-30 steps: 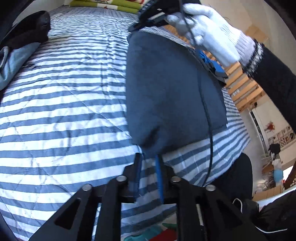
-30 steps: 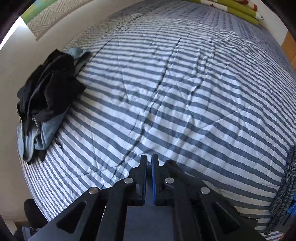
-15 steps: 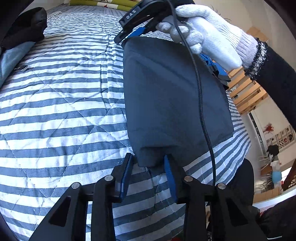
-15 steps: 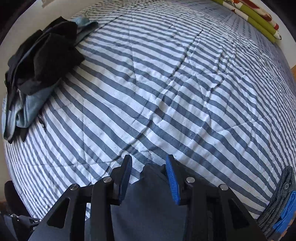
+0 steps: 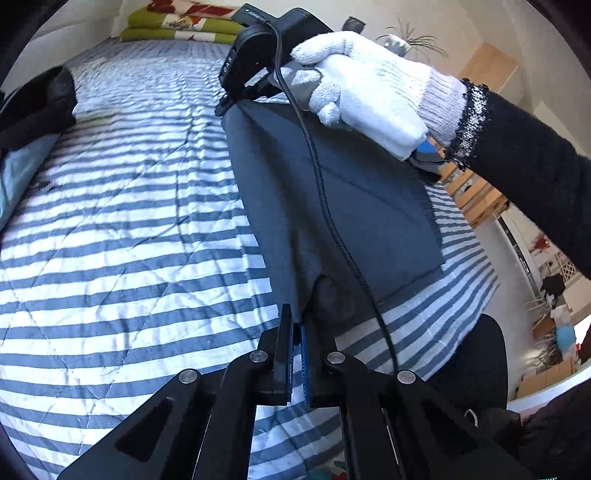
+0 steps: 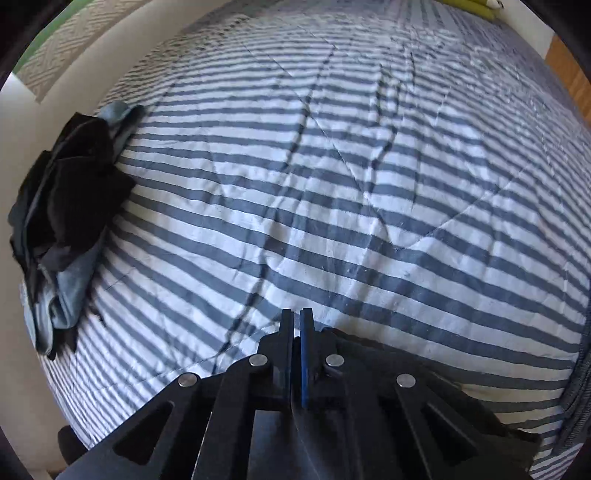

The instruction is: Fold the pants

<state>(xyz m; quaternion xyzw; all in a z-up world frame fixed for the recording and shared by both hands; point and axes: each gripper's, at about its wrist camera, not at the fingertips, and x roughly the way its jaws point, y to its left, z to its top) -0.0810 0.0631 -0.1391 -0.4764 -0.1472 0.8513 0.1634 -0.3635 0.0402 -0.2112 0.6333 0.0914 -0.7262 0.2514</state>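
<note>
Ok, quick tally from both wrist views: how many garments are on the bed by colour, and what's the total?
Dark grey pants, gripped at two corners by the left gripper and right gripper: 1
Black garment in the pile: at least 1
Light blue garment under it: at least 1
Total: at least 3; the pile is too bunched to count exactly.

Bed, covered by a quilted blue-and-white striped cover, creased in places. On it we count: dark pants, folded flat near the right edge; a heap of black and light-blue clothes at the left edge by the wall; green patterned cushions stacked at the far end.
</note>
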